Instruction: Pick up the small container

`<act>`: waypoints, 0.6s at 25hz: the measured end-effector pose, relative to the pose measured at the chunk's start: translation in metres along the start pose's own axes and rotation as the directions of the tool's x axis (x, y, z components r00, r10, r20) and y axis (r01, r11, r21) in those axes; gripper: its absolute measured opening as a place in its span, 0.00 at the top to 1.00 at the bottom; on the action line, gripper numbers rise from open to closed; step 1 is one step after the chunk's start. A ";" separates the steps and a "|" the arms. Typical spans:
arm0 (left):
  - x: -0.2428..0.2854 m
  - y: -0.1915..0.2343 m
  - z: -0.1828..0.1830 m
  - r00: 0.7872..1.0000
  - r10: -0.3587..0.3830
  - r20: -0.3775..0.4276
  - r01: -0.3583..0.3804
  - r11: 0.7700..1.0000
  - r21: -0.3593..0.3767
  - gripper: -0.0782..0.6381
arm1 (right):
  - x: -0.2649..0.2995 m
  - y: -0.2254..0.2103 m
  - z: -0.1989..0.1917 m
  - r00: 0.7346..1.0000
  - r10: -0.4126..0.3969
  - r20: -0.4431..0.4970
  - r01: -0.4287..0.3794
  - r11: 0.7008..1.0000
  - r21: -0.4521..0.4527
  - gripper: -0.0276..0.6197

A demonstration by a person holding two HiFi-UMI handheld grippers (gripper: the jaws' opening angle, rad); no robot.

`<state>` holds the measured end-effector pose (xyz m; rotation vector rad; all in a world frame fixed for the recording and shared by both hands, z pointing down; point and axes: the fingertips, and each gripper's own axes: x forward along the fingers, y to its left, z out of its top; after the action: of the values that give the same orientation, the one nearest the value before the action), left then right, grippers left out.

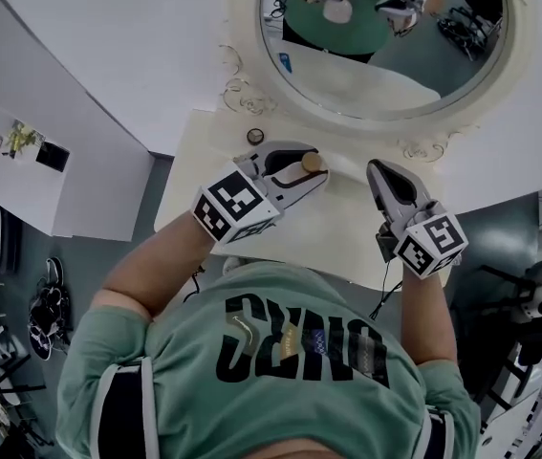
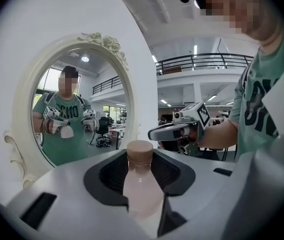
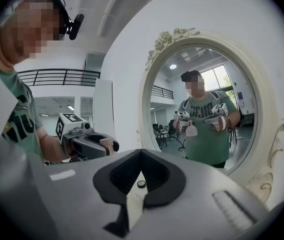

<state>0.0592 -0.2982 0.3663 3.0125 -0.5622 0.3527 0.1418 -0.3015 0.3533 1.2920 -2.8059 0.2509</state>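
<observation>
Small container [image 2: 140, 184], a pale bottle with a tan cap, sits pinched in the left gripper [image 1: 307, 170], held above the white table [image 1: 333, 232]. The left gripper view shows the pads hugging its body, while the head view only catches the cap. The right gripper [image 1: 378, 170] has its jaws closed on nothing, and its own view peeks past them at a little dark ring [image 3: 140, 184] on the tabletop. The oval mirror [image 1: 244, 65] stands right behind, the table's near edge is at the person's chest, and there's bare top between the grippers.
</observation>
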 end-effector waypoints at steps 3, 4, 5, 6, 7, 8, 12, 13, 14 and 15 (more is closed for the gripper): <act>-0.005 0.001 0.011 1.000 0.000 -0.004 0.000 1.000 0.004 0.69 | 0.000 0.005 0.010 1.000 0.011 0.007 -0.010 1.000 -0.013 0.95; -0.007 0.001 0.015 1.000 -0.001 -0.005 0.001 1.000 -0.001 0.69 | -0.001 0.006 0.013 1.000 0.013 0.010 -0.013 1.000 -0.015 0.95; -0.008 0.001 0.019 1.000 -0.004 -0.006 0.004 1.000 -0.009 0.69 | -0.001 0.007 0.016 1.000 0.015 0.012 -0.015 1.000 -0.015 0.95; -0.010 0.001 0.022 1.000 -0.007 -0.008 0.007 1.000 -0.017 0.69 | -0.002 0.008 0.018 1.000 0.017 0.016 -0.017 1.000 -0.016 0.95; -0.011 0.002 0.026 1.000 -0.011 -0.009 0.010 1.000 -0.026 0.69 | -0.002 0.008 0.021 1.000 0.019 0.019 -0.018 1.000 -0.019 0.95; -0.012 0.003 0.029 1.000 -0.014 -0.010 0.014 0.999 -0.031 0.69 | -0.001 0.008 0.025 1.000 0.020 0.024 -0.019 1.000 -0.023 0.95; -0.015 0.004 0.048 1.000 -0.018 -0.011 0.018 0.999 -0.036 0.69 | -0.004 0.009 0.041 0.999 0.026 0.046 -0.024 0.999 -0.038 0.95; -0.016 0.003 0.054 1.000 -0.019 -0.009 0.018 0.999 -0.035 0.69 | -0.006 0.009 0.045 0.998 0.028 0.051 -0.026 0.999 -0.040 0.95; -0.017 0.003 0.059 1.000 -0.020 -0.007 0.020 0.999 -0.034 0.69 | -0.007 0.010 0.049 0.998 0.030 0.057 -0.027 0.999 -0.042 0.95; -0.018 0.003 0.064 1.000 -0.022 -0.005 0.021 0.999 -0.033 0.69 | -0.008 0.011 0.053 0.998 0.032 0.062 -0.029 0.999 -0.044 0.95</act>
<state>0.0560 -0.3009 0.2998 2.9826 -0.5293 0.3467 0.1402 -0.2974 0.2984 1.2706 -2.8682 0.1527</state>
